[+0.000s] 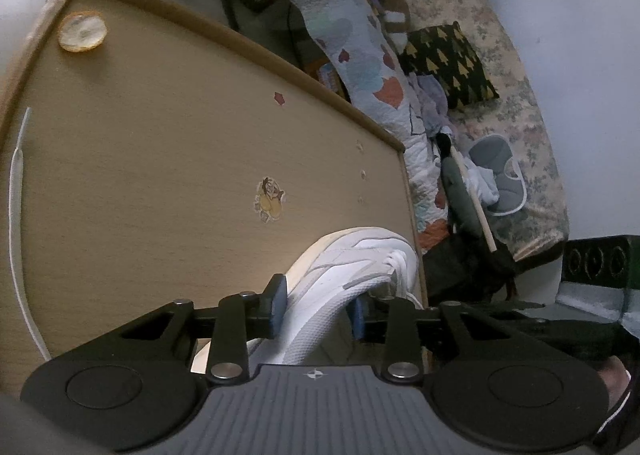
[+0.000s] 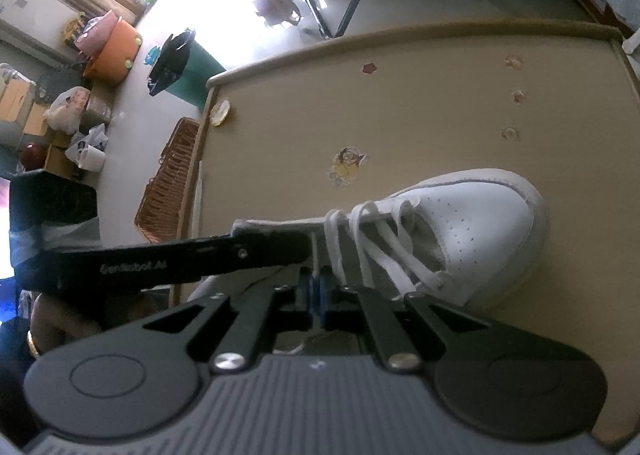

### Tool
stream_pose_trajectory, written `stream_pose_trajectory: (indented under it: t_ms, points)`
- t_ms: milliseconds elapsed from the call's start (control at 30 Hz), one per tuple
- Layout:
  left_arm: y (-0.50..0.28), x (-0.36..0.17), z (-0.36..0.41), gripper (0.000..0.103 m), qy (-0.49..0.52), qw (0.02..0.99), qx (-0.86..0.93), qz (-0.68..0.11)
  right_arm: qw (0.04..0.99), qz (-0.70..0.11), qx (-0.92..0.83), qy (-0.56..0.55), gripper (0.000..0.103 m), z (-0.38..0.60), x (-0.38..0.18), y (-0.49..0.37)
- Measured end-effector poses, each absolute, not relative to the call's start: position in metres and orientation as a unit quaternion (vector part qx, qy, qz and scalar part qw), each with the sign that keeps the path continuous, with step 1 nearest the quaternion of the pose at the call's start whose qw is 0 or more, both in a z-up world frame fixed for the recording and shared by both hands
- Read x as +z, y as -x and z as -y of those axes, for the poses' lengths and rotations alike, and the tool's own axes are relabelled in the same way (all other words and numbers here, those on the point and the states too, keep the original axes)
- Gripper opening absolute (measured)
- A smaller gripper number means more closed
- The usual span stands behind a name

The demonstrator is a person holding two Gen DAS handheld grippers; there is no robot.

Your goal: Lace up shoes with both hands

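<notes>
A white sneaker [image 2: 472,223] lies on the tan table [image 2: 400,103], toe pointing away, with white laces [image 2: 376,239] threaded loosely across its front. My left gripper [image 1: 318,305] is shut on the shoe's side wall [image 1: 332,295], one blue pad on each side of it. My right gripper [image 2: 316,295] is shut on a white lace end that runs up to the eyelets. The left gripper's black arm [image 2: 172,261] shows in the right wrist view, reaching to the shoe's collar. A loose white lace [image 1: 16,215] lies along the table's left edge.
A round orange-rimmed disc [image 1: 82,32] sits near the table's far corner. Stickers [image 1: 269,200] dot the tabletop. A bed with a quilt [image 1: 360,47] and pillow stands beyond the table. A wicker basket [image 2: 168,183], a green bin [image 2: 192,67] and clutter lie on the floor.
</notes>
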State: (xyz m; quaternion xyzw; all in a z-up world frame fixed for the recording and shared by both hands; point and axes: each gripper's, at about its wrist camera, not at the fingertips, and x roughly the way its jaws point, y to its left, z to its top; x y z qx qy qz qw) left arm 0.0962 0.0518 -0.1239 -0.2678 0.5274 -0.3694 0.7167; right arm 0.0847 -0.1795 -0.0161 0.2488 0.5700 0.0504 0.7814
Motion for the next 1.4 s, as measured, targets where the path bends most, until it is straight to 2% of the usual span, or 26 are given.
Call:
stream_pose_trajectory:
  t_ms: [433, 867, 1400]
  points:
    - [-0.096, -0.124, -0.053, 0.039, 0.250, 0.726, -0.375, -0.520, 0.784, -0.568, 0.046, -0.246, 0.003, 0.177, -0.016, -0.088]
    - [-0.089, -0.124, -0.052, 0.039, 0.223, 0.742, -0.389, -0.499, 0.804, -0.565, 0.051, -0.178, 0.003, 0.167, -0.011, -0.093]
    - [-0.097, -0.148, -0.061, 0.041, 0.295, 0.708, -0.384, -0.515, 0.839, -0.534, 0.052, -0.094, 0.003, 0.148, -0.005, -0.090]
